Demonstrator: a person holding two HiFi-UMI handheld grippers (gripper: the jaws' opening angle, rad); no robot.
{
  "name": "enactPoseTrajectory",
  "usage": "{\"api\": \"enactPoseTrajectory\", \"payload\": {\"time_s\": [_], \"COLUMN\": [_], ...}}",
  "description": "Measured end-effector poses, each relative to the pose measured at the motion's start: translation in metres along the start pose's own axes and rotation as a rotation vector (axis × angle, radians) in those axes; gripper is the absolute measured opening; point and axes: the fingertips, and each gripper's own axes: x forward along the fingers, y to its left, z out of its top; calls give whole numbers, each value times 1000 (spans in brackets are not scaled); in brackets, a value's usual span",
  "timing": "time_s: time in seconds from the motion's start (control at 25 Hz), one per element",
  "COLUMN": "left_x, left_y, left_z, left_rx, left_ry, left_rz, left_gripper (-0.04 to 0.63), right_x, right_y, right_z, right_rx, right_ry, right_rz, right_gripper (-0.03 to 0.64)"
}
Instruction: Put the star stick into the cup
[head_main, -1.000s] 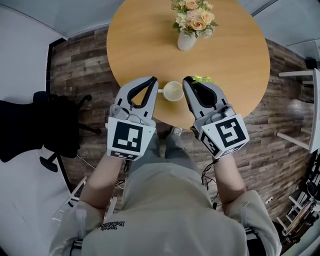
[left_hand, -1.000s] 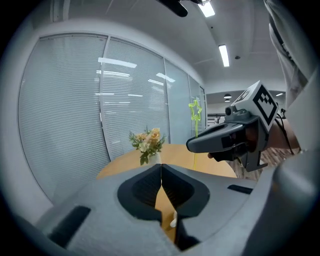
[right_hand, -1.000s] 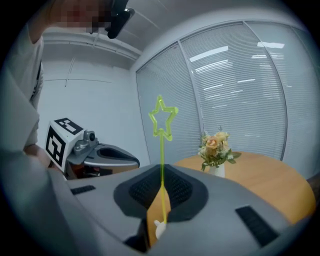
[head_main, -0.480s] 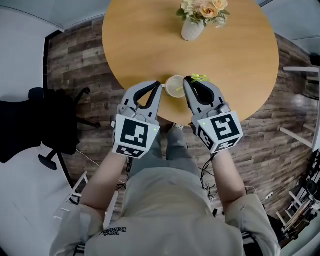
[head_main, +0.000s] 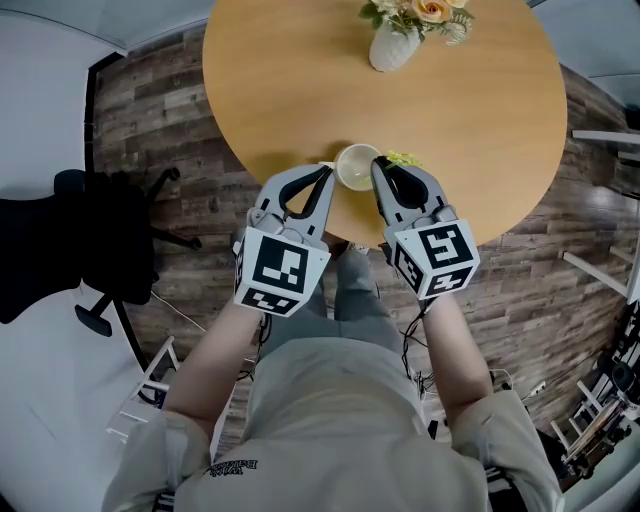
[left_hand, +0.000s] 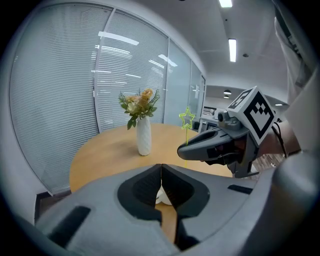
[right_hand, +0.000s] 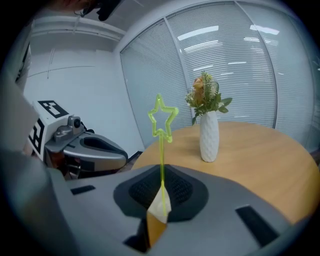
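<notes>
Our two grippers flank a cup at the near edge of the round table (head_main: 300, 80).
We keep the left gripper (left_hand: 161, 169) pressed together with nothing pinched, and the right gripper (right_hand: 161, 175) clamped. A vase of flowers (head_main: 393, 45) stands well apart on the far side. The white cup (head_main: 357, 165) sits between our gripper tips. The star stick (right_hand: 161, 122) stands upright in the right jaws, star on top, just beside the cup's right rim.
</notes>
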Motion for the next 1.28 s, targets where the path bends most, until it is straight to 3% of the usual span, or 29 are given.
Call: {"api": "enactPoseTrajectory", "payload": {"time_s": [0.56,0.96,1.28], "left_x": [-5,-25,-55], "left_y": [-8,-14,-18], "left_z": [-1,44,103], "left_rx": [-5,53,90], "left_ry": [13,-57,-156], "left_rz": [-2,17,45], "left_gripper": [23,23,23], "right_x": [-11,-45,-91], "right_y": [-4,-7,5], "right_z": [-9,26,93], "right_rx": [9,17,-30], "right_ry": [49,-34,-174], "right_rz": [-34,-63,-78], "right_gripper": [40,40,40]}}
